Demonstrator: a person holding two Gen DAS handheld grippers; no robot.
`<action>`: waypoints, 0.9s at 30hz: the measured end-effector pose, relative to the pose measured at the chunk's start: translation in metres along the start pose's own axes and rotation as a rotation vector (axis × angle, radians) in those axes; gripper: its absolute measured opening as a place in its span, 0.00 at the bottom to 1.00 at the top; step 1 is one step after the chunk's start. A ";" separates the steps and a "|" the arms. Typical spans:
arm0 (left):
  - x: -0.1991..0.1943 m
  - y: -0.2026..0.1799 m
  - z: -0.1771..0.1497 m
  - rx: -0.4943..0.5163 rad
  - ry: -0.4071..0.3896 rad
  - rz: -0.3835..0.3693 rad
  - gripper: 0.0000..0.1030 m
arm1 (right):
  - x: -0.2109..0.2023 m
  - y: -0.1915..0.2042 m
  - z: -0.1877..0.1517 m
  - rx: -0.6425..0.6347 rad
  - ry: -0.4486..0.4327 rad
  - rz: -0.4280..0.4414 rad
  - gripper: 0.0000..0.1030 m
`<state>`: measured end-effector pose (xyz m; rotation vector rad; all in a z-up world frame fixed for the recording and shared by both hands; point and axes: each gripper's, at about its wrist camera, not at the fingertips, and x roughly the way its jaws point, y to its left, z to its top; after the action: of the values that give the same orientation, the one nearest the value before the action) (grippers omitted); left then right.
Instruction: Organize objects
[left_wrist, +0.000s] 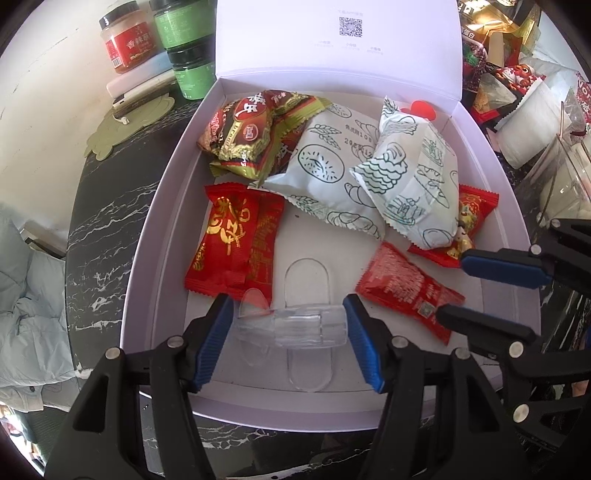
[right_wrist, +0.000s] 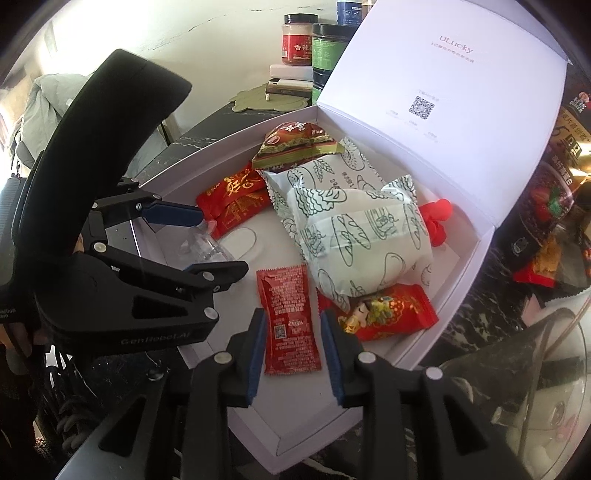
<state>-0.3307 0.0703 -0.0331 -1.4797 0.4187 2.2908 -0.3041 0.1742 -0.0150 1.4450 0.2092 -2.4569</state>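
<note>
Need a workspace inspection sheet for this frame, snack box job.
Surface: dark marbled counter, open white box on it.
Job's things: red packet, white pouches, ketchup sachet and clear plastic piece, all inside the box.
Clutter: jars behind the box, snack bags beside it.
Grippers: left gripper straddles the clear plastic piece, grip unclear; right gripper open astride the flat sachet.
Cables: nothing seen.
Surroundings: pale wall, grey cloth.
</note>
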 end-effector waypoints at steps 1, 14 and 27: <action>-0.001 -0.001 0.000 0.000 -0.005 0.008 0.61 | -0.001 -0.001 0.000 0.003 -0.001 -0.003 0.28; -0.024 -0.006 0.008 -0.020 -0.063 0.012 0.65 | -0.023 -0.008 -0.003 0.040 -0.044 -0.040 0.32; -0.067 0.000 0.000 -0.037 -0.144 0.035 0.65 | -0.067 0.006 -0.015 0.023 -0.118 -0.074 0.41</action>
<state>-0.3057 0.0606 0.0284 -1.3236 0.3654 2.4253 -0.2588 0.1841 0.0362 1.3187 0.2146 -2.6021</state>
